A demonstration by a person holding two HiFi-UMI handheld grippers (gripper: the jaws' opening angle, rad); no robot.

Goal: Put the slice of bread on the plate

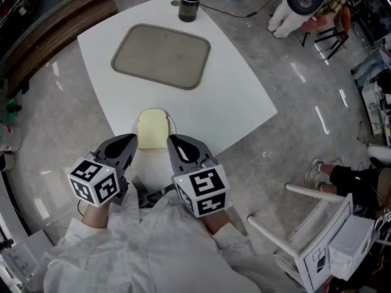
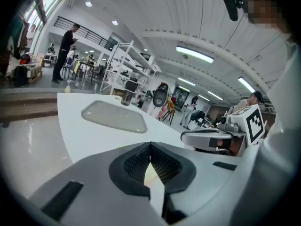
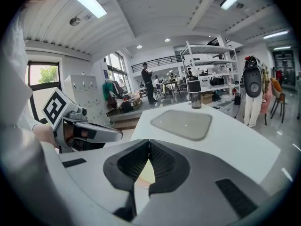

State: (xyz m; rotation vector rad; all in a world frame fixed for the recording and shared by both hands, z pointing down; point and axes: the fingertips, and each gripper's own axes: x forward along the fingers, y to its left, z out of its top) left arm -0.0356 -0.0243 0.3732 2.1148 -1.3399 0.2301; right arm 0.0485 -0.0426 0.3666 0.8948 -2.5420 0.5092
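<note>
A pale slice of bread [image 1: 153,129] lies on a white plate [image 1: 173,126] at the near corner of the white table [image 1: 232,96]. My left gripper [image 1: 131,141] is just left of the bread and my right gripper [image 1: 173,141] just right of it, both held close to my body. Each one's jaws meet at the tips with nothing between them. In the left gripper view the gripper [image 2: 150,147] is shut, and bread colour shows through the gap behind the tips. The right gripper [image 3: 149,145] looks the same in its own view.
A grey tray [image 1: 162,56] lies at the table's middle, with a dark cylindrical bottle [image 1: 190,2] at the far edge. A white frame and box [image 1: 324,237] stand on the floor at right. A seated person's shoes [image 1: 314,173] are nearby.
</note>
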